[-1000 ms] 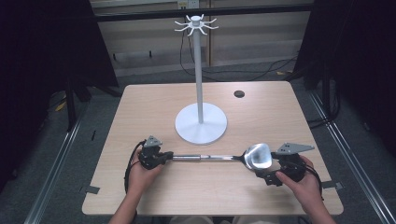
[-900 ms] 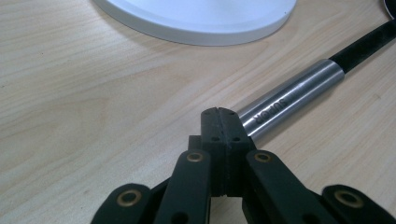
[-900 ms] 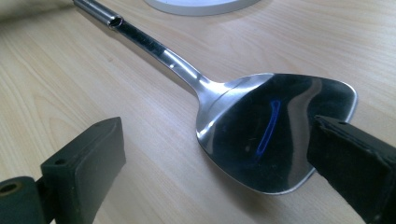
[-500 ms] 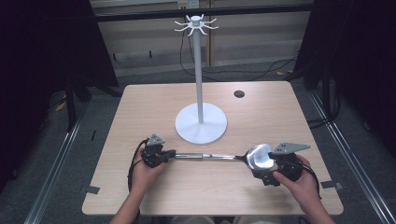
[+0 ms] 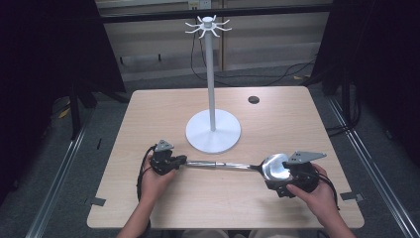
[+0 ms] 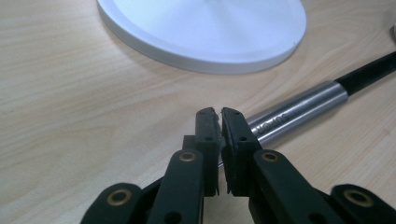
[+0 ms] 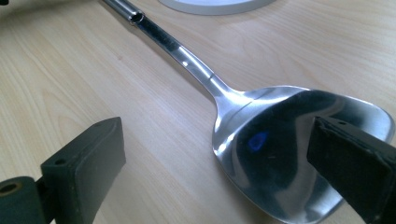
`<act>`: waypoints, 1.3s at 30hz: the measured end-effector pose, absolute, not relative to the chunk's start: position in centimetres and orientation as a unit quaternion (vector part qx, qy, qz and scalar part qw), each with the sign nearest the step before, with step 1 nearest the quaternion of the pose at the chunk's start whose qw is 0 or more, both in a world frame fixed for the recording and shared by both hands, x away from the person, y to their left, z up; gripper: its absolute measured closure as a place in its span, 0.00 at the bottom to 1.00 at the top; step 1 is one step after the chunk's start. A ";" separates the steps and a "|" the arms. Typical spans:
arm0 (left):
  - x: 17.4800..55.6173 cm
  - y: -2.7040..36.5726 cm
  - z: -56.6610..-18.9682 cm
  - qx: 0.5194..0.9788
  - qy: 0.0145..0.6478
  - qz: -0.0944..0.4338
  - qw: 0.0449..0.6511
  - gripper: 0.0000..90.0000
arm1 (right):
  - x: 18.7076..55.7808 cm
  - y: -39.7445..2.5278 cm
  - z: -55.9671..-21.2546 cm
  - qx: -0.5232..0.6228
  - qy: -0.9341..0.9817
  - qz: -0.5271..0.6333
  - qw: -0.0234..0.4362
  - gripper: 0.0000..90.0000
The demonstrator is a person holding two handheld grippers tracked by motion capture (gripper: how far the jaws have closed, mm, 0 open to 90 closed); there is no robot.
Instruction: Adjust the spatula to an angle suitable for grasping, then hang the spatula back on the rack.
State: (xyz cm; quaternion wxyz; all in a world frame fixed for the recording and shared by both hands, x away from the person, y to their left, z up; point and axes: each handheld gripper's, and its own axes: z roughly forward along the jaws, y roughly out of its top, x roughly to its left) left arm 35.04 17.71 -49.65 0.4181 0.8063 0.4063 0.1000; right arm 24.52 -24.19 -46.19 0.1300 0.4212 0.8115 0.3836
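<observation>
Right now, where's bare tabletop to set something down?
Free: both back corners flanking the white stand base, apart from the small dark disc back right; also the near edge between the forearms. Crowded: the front strip, where the spatula spans left gripper to right gripper.

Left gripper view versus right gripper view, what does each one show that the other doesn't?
Only the left gripper view: black fingers closed together beside the spoon's steel handle end. Only the right gripper view: fingers spread wide, the shiny spoon bowl lying between them. Both: the spoon, the wooden table and the white stand base.
</observation>
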 end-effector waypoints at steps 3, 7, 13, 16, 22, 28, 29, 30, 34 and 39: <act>34.9 18.0 -49.4 0.802 0.410 0.099 0.423 0.92 | 24.7 -23.8 -46.0 0.414 0.816 0.381 0.133 0.04; 34.6 18.4 -49.5 0.801 0.414 0.094 0.422 0.84 | 25.4 -22.9 -45.7 0.406 0.823 0.377 0.126 0.04; 34.0 19.0 -49.4 0.799 0.417 0.093 0.423 0.70 | 27.1 -21.5 -45.6 0.386 0.838 0.369 0.109 0.04; 33.6 19.1 -49.4 0.801 0.416 0.093 0.421 0.64 | 27.9 -20.9 -45.7 0.378 0.845 0.361 0.109 0.04; 33.1 19.3 -49.4 0.803 0.416 0.104 0.415 0.51 | 29.4 -19.9 -46.0 0.371 0.855 0.346 0.106 0.04; 32.8 19.1 -49.8 0.811 0.415 0.098 0.401 0.38 | 30.7 -18.5 -46.6 0.353 0.875 0.319 0.092 0.04; 32.7 19.1 -49.8 0.810 0.415 0.100 0.402 0.37 | 30.9 -18.3 -46.7 0.347 0.879 0.316 0.090 0.04; 32.6 19.1 -49.7 0.811 0.413 0.102 0.401 0.36 | 31.1 -18.0 -46.8 0.339 0.883 0.310 0.091 0.04; 32.3 19.0 -49.6 0.813 0.411 0.105 0.399 0.32 | 31.8 -17.0 -46.8 0.324 0.893 0.302 0.083 0.06; 32.1 19.2 -49.5 0.814 0.408 0.109 0.400 0.29 | 32.7 -16.1 -47.0 0.307 0.905 0.284 0.082 0.08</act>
